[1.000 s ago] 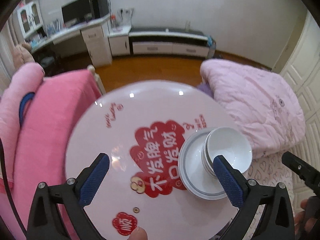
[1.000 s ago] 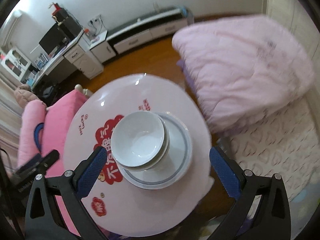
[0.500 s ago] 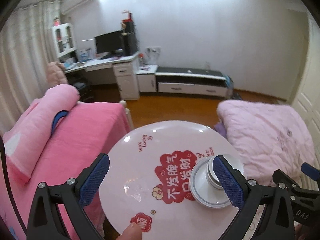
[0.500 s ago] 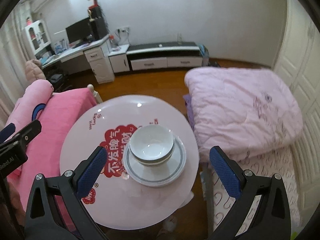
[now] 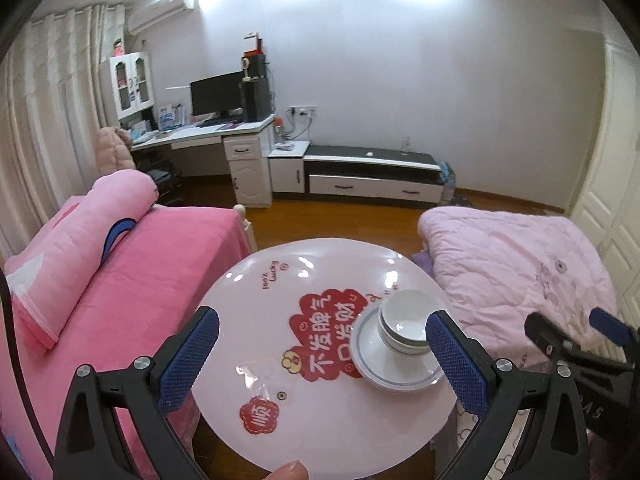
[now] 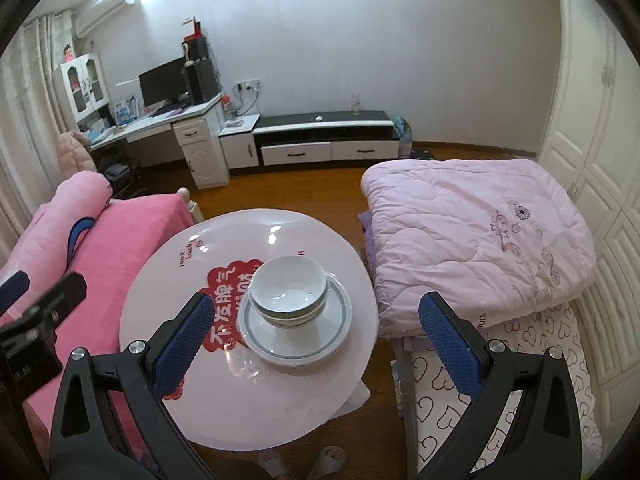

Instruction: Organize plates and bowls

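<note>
Bowls, white ceramic, nested [image 6: 287,295] on stacked white plates [image 6: 296,338]; both grippers' jaws released, empty; stack could slide off the glossy pink tabletop [image 6: 224,400].

On the round pink glossy table top [image 5: 320,432] you can read "100% Lucky" [image 5: 273,275] near its far left edge. Its red cloud-shaped patch [image 5: 328,336] carries white Chinese characters, "不发脾气" and "只发财", and a smaller red patch [image 5: 259,416] reads "顺".

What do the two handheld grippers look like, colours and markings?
Both match: the left gripper and right gripper have black plastic frames with silver screws, and two fingers faced with blue textured pads. The left view shows white lettering on the right gripper's black body; too blurred to read.
</note>
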Motion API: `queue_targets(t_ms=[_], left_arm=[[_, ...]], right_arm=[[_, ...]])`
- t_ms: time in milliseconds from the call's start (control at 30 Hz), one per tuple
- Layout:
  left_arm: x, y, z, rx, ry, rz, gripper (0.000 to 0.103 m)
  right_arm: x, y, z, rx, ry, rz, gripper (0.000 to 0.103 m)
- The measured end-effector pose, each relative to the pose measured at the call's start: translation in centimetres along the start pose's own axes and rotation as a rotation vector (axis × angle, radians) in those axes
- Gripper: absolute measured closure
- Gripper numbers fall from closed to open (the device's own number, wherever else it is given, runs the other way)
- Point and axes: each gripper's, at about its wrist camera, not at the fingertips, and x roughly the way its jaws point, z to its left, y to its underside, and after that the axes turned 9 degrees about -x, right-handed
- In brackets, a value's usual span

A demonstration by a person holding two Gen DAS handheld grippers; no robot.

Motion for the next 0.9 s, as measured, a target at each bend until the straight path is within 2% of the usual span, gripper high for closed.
queue_targets(t_ms=[67,233,367,467,533,600,700,767,900], left_arm=[[0.6,1.6,0.0,0.015,0.010,-0.014,0.001],[5.9,5.5,1.8,0.030,0.020,-0.061,0.001],[10.1,9.4,3.4,0.029,0.015,-0.099,0.001],[11.8,13.4,5.2,-0.004,0.029,-0.134,0.001],[12.0,16.6,6.3,-0.022,0.037,-0.183,0.001],[11.6,19.8,7.1,-0.024,0.009,-0.228,0.001],[10.4,23.0,7.9,-0.032,0.011,-0.221,0.001],[8.9,24.0,8.0,-0.028,-0.009,-0.235,0.001],[5.9,25.1,7.7,-0.009,0.000,-0.284,0.001]], right_arm=[[0.6,0.9,-0.2,0.015,0.015,-0.027,0.000],[3.6,4.4,0.2,0.026,0.018,-0.097,0.000],[5.9,8.5,1.5,0.022,0.019,-0.141,0.000],[7.0,12.3,2.6,0.012,0.010,-0.184,0.000],[7.1,14.4,3.1,-0.002,0.006,-0.223,0.000],[6.7,16.7,3.8,-0.022,0.020,-0.268,0.000],[5.6,19.5,4.4,-0.035,0.017,-0.282,0.000],[4.3,20.6,4.4,-0.021,-0.003,-0.287,0.000],[1.6,20.9,4.6,-0.022,0.000,-0.332,0.000]])
